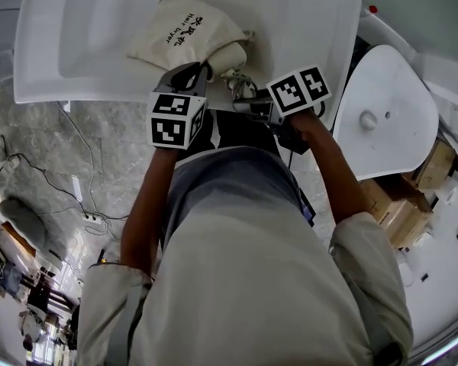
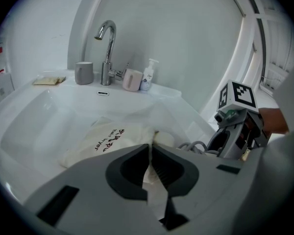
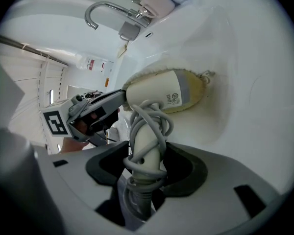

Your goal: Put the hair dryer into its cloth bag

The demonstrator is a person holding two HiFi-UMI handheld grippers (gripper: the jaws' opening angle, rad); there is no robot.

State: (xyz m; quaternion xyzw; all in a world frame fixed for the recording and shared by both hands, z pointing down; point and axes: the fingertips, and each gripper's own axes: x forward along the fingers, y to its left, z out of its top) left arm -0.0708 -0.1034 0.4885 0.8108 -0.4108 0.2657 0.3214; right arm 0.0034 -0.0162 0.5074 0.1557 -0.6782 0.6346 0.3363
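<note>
White sink [image 1: 69,59] holds the bag [image 1: 185,33], upper centre; left gripper [image 2: 150,155] pinches its rim, right gripper [image 3: 147,158] clamps the dryer [image 3: 157,93] handle, nose inside. Looped cord [image 3: 154,116] could snag the mouth.

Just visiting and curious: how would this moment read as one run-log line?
left gripper: shut on cloth bag edge | right gripper: shut on hair dryer handle | dryer nose in bag mouth
</note>
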